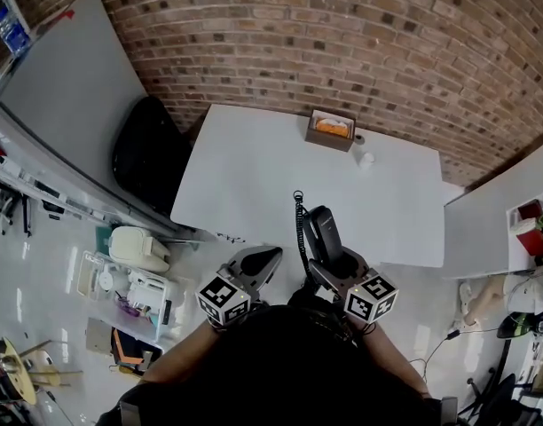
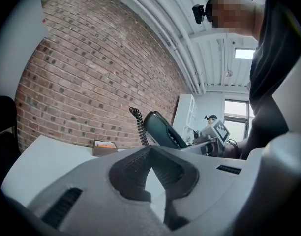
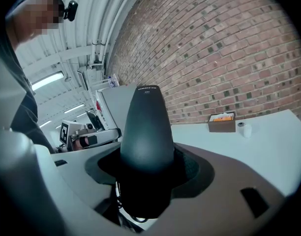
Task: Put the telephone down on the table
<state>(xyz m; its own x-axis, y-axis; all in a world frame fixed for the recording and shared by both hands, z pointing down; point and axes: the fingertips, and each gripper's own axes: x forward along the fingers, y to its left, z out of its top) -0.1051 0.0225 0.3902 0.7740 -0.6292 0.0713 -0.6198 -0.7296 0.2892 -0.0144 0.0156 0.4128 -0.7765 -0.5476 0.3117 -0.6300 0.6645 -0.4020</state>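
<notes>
White table (image 1: 254, 176) lies just ahead: R gripper (image 1: 332, 269) clamps telephone (image 1: 323, 233), long axis pointing fwd over near edge, L gripper (image 1: 261, 260) pinched closed, empty, beside it.

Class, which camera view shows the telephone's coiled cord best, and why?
The left gripper view: the cord stands side-on, coils clear against the brick wall. The head view shows it as a thin dark line beside the telephone. The right gripper view is filled by the telephone's back; the cord barely shows.
</notes>
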